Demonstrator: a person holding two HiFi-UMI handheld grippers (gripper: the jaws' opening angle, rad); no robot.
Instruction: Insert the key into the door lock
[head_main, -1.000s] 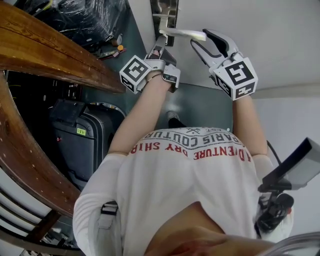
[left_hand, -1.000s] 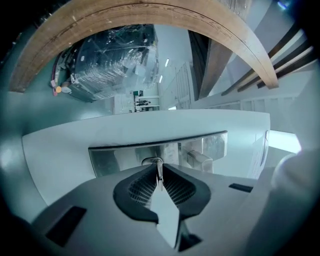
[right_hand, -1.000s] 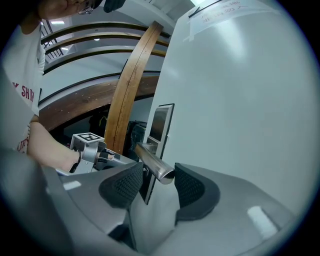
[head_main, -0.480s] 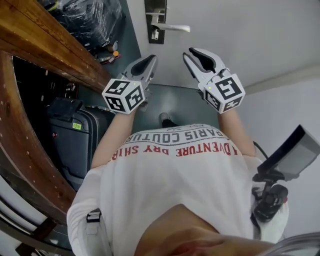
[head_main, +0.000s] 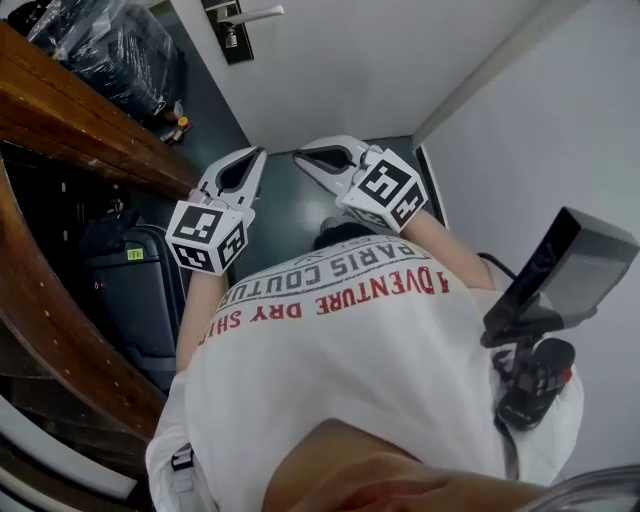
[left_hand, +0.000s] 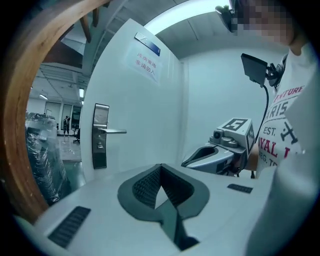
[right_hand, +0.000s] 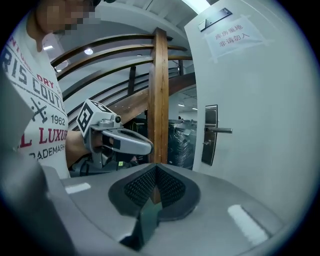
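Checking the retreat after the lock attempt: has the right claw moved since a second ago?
Yes. The grey right claw has drawn back from the silver lever door handle, which it was beside.

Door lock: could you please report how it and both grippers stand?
Left gripper shut, empty; right gripper shut, empty. Both clear of the door lock. Small item at its keyhole, possibly the key. Nothing between.
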